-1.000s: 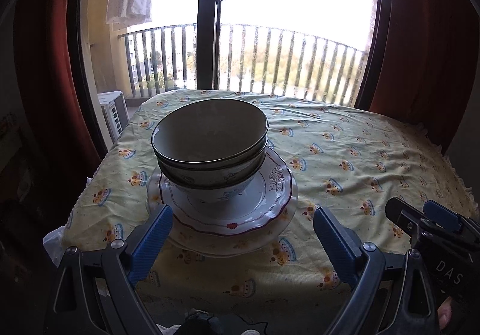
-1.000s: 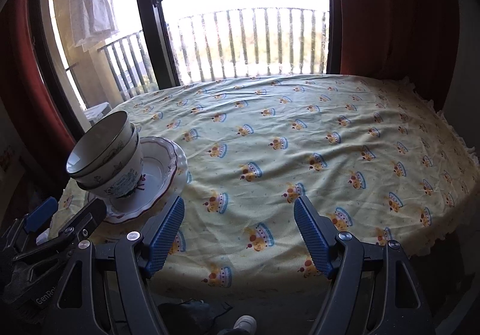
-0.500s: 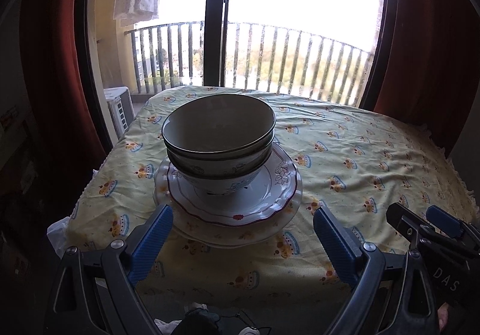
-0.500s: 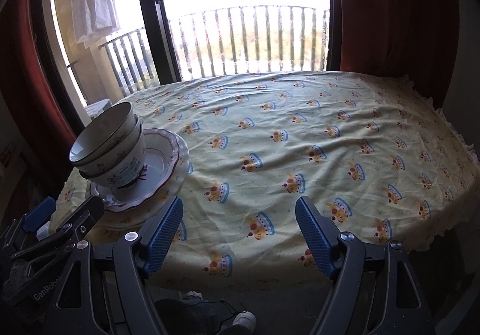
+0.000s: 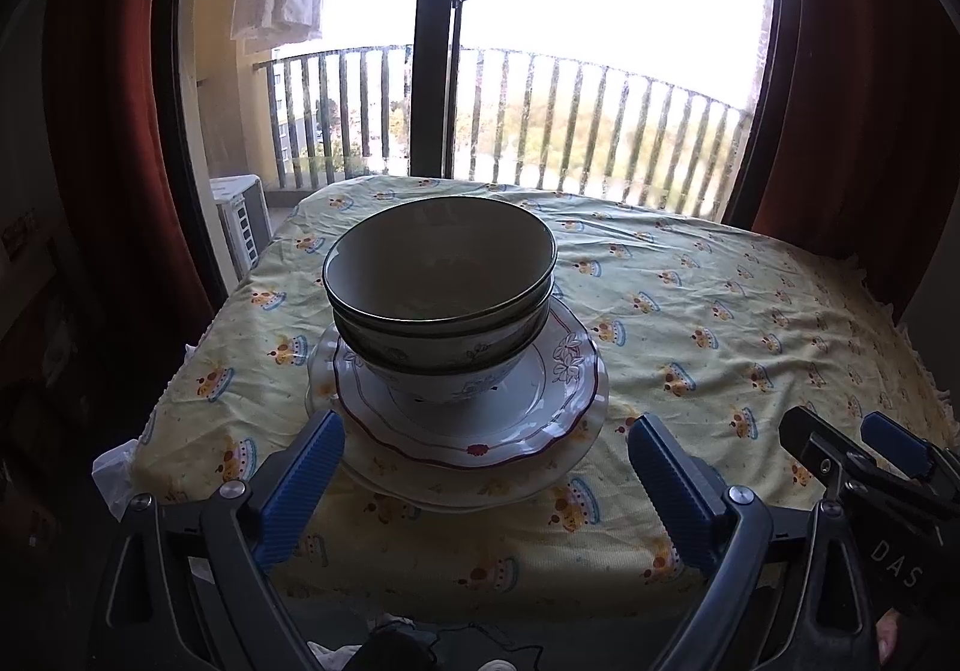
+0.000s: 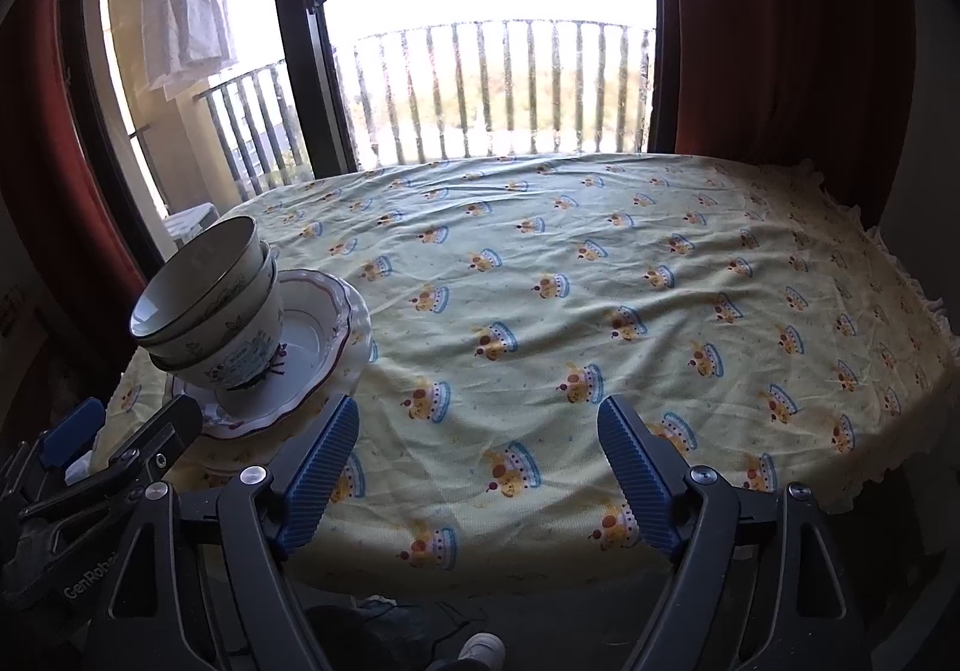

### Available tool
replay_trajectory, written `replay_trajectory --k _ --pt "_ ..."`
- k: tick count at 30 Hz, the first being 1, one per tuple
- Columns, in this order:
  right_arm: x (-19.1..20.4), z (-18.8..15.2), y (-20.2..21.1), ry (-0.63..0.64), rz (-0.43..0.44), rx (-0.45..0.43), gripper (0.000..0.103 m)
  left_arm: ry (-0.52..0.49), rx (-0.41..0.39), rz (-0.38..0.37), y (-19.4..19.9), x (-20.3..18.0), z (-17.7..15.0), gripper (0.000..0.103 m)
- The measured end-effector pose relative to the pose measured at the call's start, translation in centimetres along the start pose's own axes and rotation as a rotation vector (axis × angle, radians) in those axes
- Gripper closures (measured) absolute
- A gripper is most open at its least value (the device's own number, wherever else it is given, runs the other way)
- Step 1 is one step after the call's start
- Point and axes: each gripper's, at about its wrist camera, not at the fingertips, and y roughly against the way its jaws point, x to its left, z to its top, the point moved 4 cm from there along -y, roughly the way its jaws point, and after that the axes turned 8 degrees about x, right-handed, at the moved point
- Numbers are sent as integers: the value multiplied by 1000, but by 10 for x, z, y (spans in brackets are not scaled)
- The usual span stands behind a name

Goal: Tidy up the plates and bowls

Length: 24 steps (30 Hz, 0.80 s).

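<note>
Two nested bowls (image 5: 441, 287) stand on a scalloped red-rimmed plate (image 5: 564, 401), which lies on a larger pale plate (image 5: 576, 461), near the table's front left corner. The stack shows in the right wrist view too, bowls (image 6: 210, 305) on plates (image 6: 324, 335). My left gripper (image 5: 480, 467) is open and empty, held back just in front of the stack. My right gripper (image 6: 477, 449) is open and empty over bare cloth to the right of the stack.
The table wears a yellow cloth with crown prints (image 6: 600, 311). Behind it are a balcony door frame (image 5: 435, 35), railing and red curtains (image 6: 780, 41). The other gripper shows at each view's lower edge (image 5: 870, 479) (image 6: 108, 461).
Both grippers have drawn back and risen a little from the table; the stack looks slightly farther away. Nothing on the table moved.
</note>
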Motion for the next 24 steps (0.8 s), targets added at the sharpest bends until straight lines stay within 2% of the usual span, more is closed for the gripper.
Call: replay_trajectory --k 11,24 --pt "0 2 -2 0 -15 2 17 0 6 -9 -4 1 3 6" --pt "-2 2 -4 -1 -16 6 17 2 10 -2 -6 2 3 1"
